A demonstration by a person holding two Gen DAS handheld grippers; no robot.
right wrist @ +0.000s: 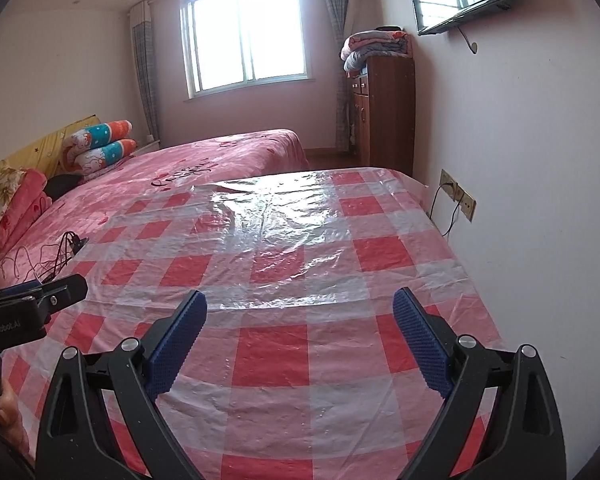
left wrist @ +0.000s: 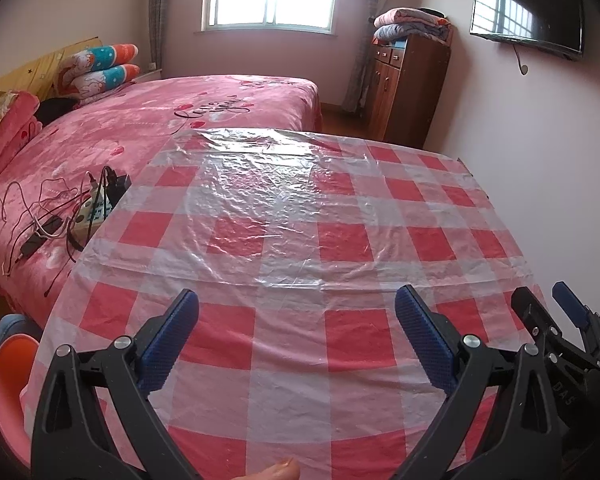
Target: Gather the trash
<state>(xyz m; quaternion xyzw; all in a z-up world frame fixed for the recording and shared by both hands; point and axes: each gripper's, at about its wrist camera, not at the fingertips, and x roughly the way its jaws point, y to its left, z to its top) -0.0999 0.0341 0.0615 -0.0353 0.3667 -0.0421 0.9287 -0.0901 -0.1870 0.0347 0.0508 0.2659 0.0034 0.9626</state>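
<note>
A table covered with a red-and-white checked plastic cloth [left wrist: 340, 340] fills the foreground in both views [right wrist: 340, 360]. No trash shows on it in either view. My left gripper [left wrist: 296, 300] is open and empty, held above the near part of the cloth. My right gripper [right wrist: 300, 300] is open and empty, also above the near part of the cloth. The right gripper shows at the right edge of the left wrist view [left wrist: 548, 300]. The left gripper shows at the left edge of the right wrist view [right wrist: 48, 292].
A bed with a pink cover [left wrist: 140, 132] stands left of the table. A power strip with cables [left wrist: 92, 208] lies on it near the table edge. A wooden cabinet [left wrist: 404, 88] stands at the back right. A pink stool [left wrist: 8, 384] is at the lower left. The wall [right wrist: 520, 160] runs along the table's right side.
</note>
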